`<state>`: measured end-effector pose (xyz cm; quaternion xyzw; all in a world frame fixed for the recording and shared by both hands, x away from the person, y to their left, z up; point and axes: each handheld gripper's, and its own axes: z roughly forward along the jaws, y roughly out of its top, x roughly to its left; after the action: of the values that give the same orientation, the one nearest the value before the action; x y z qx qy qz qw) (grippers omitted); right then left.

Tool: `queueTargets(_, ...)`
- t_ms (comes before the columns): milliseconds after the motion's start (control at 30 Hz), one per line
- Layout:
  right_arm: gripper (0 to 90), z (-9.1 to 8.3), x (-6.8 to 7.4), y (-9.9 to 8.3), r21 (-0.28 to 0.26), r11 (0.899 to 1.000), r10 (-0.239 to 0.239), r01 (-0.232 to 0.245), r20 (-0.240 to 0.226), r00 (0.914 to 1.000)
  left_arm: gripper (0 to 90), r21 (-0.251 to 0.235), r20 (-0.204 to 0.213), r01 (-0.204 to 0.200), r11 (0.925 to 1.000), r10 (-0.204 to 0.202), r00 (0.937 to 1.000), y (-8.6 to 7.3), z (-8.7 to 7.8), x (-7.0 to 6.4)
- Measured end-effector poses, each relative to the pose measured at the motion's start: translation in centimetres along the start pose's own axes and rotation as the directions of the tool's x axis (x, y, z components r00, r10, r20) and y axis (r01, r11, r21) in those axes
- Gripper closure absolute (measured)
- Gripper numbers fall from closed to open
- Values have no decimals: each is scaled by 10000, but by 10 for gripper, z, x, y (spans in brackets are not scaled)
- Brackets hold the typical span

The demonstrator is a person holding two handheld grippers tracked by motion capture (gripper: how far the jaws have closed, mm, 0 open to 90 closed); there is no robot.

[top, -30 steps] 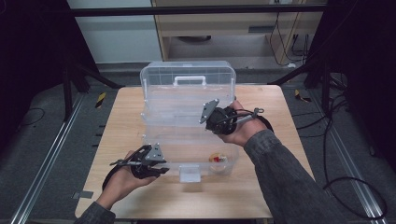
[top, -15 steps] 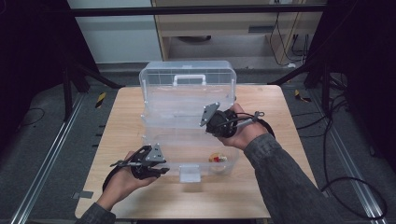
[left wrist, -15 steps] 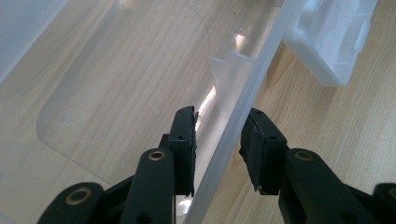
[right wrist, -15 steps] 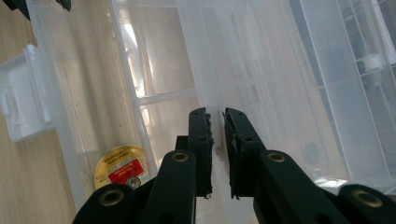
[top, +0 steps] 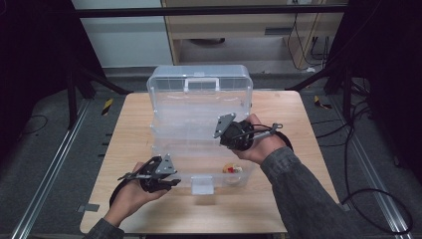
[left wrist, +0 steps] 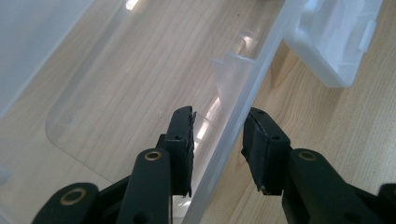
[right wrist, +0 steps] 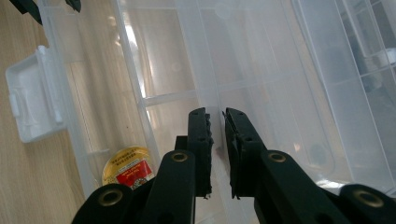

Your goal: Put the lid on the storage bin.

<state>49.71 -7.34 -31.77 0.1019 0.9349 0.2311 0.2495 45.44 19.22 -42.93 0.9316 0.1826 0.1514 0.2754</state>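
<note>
A clear plastic storage box (top: 199,124) sits open on a wooden table (top: 288,199), lid raised, white latch (top: 202,185) facing the person. Inside, a small round tin (top: 232,169) with a red-and-yellow label. The left gripper (left wrist: 217,140) straddles the front wall, jaws parted. The right gripper (right wrist: 217,144) hovers inside, jaws nearly closed, empty.

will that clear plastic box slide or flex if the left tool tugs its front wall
Probably both. The clear plastic box looks thin-walled and nearly empty, holding one small tin, so it is likely light and slides on the smooth wooden table. The wall may flex.
</note>
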Motion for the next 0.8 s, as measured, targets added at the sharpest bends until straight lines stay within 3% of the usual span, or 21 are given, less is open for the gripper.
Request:
queueTargets(100,807,0,2,0,22,10000,-24,24,48,10000,645,-81,-213,-141,9999,139,9997,3,-1,-4)
queueTargets(800,809,-1,8,-5,2,10000,-96,96,-153,9998,639,-244,-204,-98,9997,93,9997,1,-1,-4)
